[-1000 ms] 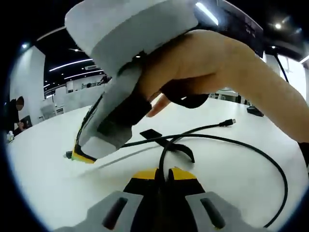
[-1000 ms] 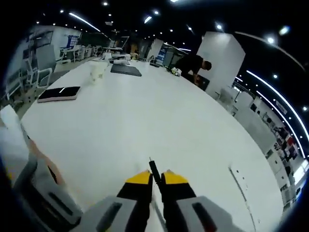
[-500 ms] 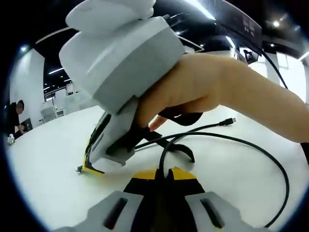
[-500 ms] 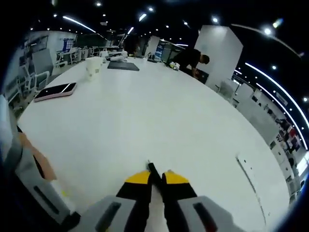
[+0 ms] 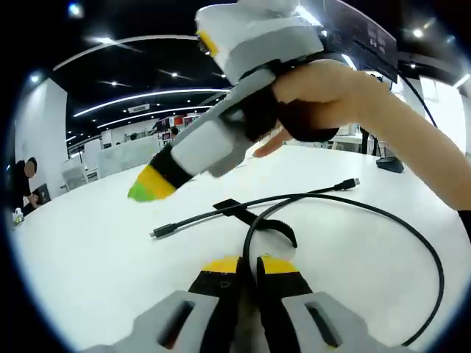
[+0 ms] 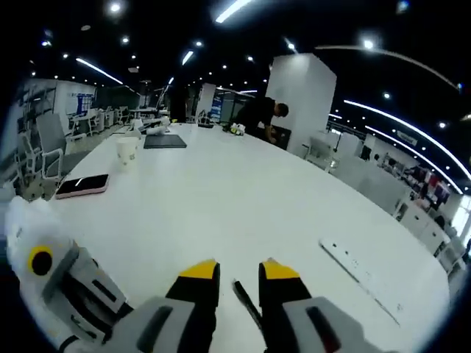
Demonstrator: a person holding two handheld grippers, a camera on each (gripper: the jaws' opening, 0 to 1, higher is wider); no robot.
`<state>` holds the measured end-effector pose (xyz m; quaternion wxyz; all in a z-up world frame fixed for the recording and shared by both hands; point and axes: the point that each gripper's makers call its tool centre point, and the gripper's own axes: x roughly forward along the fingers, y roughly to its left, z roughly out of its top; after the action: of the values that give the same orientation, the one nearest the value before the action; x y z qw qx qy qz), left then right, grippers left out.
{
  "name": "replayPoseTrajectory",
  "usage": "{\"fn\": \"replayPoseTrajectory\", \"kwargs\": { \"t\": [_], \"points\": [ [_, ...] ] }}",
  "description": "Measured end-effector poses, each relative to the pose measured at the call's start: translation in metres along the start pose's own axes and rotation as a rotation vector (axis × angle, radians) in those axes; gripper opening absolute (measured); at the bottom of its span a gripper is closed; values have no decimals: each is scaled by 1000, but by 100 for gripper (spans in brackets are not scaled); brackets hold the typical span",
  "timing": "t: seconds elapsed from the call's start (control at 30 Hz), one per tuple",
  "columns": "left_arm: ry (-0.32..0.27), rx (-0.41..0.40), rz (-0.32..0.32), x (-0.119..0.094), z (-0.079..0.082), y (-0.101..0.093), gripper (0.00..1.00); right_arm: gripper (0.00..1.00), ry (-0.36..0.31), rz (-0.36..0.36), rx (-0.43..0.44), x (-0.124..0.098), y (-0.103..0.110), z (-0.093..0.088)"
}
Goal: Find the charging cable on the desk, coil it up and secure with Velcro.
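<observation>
White tabletop (image 5: pixel 88 257), round-edged, in a large open office. Black charging cable (image 5: pixel 412 235) lies on it, running from a plug end (image 5: pixel 160 233) on one side, across in front of the left gripper (image 5: pixel 241 266), out to a second plug (image 5: pixel 352 184), with a long loop sweeping round the far right of the left gripper view. Black Velcro strap (image 5: pixel 276 226) sits on the cable just ahead of the left gripper, one flat tab (image 5: pixel 229 207) lying beside it. Left gripper: yellow-tipped fingers drawn together, a strand of the cable passing down between them (gripped, by the look of it). Right gripper (image 5: pixel 151 184), seen from the left gripper view, held in a hand (image 5: pixel 324 88) above the tabletop, its tip clear of the cable. In the right gripper view its fingers (image 6: pixel 199 276) stand apart, released, a short black length of cable (image 6: pixel 246 305) showing in the gap; the left gripper's grey body (image 6: pixel 66 294) lies to one side. Further along the tabletop: a phone (image 6: pixel 82 185), a paper cup (image 6: pixel 127 151), a dark pad (image 6: pixel 165 141), a white power strip (image 6: pixel 360 273). A person (image 6: pixel 257 118) bends over at the far end.
</observation>
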<state>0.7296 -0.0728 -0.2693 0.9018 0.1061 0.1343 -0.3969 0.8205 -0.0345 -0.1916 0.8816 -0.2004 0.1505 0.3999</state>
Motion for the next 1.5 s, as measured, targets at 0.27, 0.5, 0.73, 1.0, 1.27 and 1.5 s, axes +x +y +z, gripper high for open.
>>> {"fn": "replayPoseTrajectory", "kwargs": {
  "t": [0.27, 0.5, 0.73, 1.0, 1.27, 1.5],
  "points": [
    [-1, 1, 3, 0, 0, 0, 9, 27, -60, -99, -24, -79, -28, 4],
    [-1, 1, 3, 0, -1, 0, 9, 28, -36, -123, -52, -122, -25, -28],
    [-1, 2, 3, 1, -1, 1, 9, 30, 50, -108, -17, -140, -9, -87],
    [-1, 3, 4, 1, -2, 2, 9, 32, 127, -91, 135, -145, 1, -138],
    [-1, 3, 5, 1, -2, 2, 9, 31, 176, -119, 167, -150, 4, -160],
    [-2, 2, 5, 1, -3, 1, 9, 29, 198, -132, 182, -146, -2, -167]
  ]
}}
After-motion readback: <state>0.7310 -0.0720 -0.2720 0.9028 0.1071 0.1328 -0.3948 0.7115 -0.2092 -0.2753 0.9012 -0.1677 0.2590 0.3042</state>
